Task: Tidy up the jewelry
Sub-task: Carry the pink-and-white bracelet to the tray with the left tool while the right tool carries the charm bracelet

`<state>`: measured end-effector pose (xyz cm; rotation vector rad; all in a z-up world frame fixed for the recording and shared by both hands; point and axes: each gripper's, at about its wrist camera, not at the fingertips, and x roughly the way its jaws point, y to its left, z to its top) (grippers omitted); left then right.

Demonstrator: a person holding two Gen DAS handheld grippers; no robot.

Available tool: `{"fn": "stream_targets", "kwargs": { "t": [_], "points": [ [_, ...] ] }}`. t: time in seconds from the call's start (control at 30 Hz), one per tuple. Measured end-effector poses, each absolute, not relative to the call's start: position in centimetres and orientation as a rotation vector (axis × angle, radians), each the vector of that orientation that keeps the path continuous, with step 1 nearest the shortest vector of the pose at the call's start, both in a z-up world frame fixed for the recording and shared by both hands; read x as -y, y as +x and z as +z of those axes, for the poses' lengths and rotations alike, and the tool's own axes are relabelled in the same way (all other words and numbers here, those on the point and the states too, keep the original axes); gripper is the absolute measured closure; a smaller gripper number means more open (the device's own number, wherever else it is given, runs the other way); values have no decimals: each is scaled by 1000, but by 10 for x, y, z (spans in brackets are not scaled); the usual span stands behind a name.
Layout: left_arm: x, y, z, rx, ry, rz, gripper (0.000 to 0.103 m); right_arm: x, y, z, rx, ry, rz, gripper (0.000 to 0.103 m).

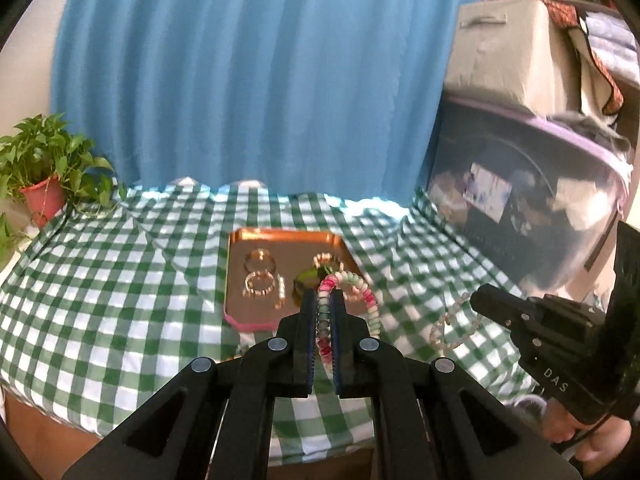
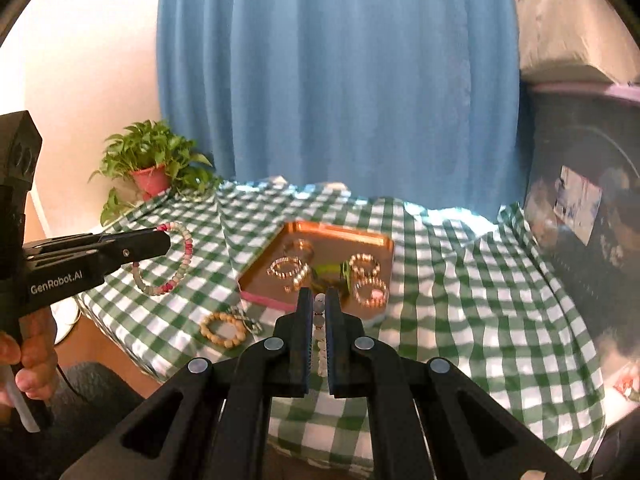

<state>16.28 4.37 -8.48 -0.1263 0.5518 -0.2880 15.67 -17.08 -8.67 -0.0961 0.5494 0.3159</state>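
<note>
Copper tray (image 2: 384,242) is sitting mid-cloth, holding gold bracelets (image 2: 366,266); a tan beaded bracelet (image 2: 223,330) is lying near the checked tablecloth's (image 2: 460,300) front edge. Left gripper (image 1: 325,296) is clenching the pink-green bracelet (image 1: 370,300); right gripper (image 2: 318,294) is pinching the pale bead bracelet (image 2: 319,322)

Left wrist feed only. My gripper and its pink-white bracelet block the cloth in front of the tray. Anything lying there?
Observer: Yes. A wooden bead bracelet lies on the checked cloth, just off the tray's near corner.
Operator: Alone?
Observer: No. A dark chain piece lies against its right side.
Operator: Right gripper's grip?
Observer: The right gripper is shut on a pale bead bracelet, with beads lined up between its fingers.
</note>
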Motion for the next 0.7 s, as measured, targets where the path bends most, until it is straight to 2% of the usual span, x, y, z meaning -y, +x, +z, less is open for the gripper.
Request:
{"fn": "stream_targets", "kwargs": {
  "t": [0.5,0.7],
  "points": [
    [-61,215,-73,-498,-156,-283,96,152,200,-60,-474,-101,345,98],
    [-76,228,-53,-440,-178,-282,97,148,216,-48,-444,-104,355,98]
  ]
}}
